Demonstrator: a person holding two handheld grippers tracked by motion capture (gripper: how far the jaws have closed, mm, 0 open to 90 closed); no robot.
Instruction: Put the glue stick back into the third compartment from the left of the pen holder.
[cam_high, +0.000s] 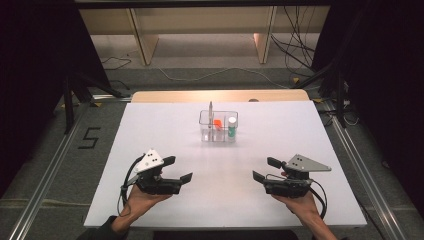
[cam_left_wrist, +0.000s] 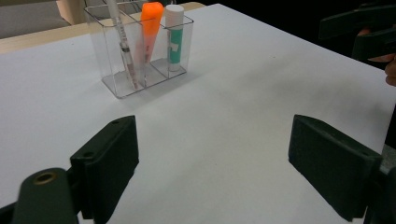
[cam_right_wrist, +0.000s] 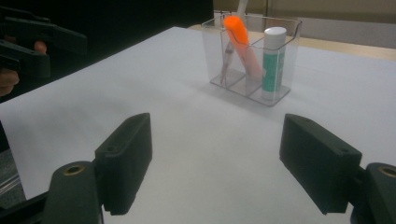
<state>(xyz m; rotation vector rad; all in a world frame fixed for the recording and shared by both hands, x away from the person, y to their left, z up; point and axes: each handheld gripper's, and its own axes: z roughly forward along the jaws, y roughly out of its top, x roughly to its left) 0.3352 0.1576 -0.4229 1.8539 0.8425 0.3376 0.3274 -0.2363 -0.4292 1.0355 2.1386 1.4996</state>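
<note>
A clear plastic organiser (cam_high: 218, 132) with compartments stands at the middle back of the white table (cam_high: 165, 130). It holds an orange highlighter (cam_high: 217, 123), a green-and-white glue stick (cam_high: 232, 127) and a thin pen (cam_high: 210, 111). In the left gripper view the organiser (cam_left_wrist: 112, 56), highlighter (cam_left_wrist: 150, 23), glue stick (cam_left_wrist: 174, 37) and pen (cam_left_wrist: 122, 42) sit far ahead. My left gripper (cam_high: 180, 170) rests open near the front left, nothing between its jaws. My right gripper (cam_high: 266, 169) stands open at the front right, also empty. The right gripper view shows the organiser (cam_right_wrist: 285, 60), highlighter (cam_right_wrist: 240, 39) and glue stick (cam_right_wrist: 273, 58).
The table's front edge lies just behind both hands. Beyond the table's far edge are a wooden board (cam_high: 220, 95), shelf legs and cables on the floor. Metal rails (cam_high: 45, 180) run along both sides. Bare table surface lies between the grippers and the organiser.
</note>
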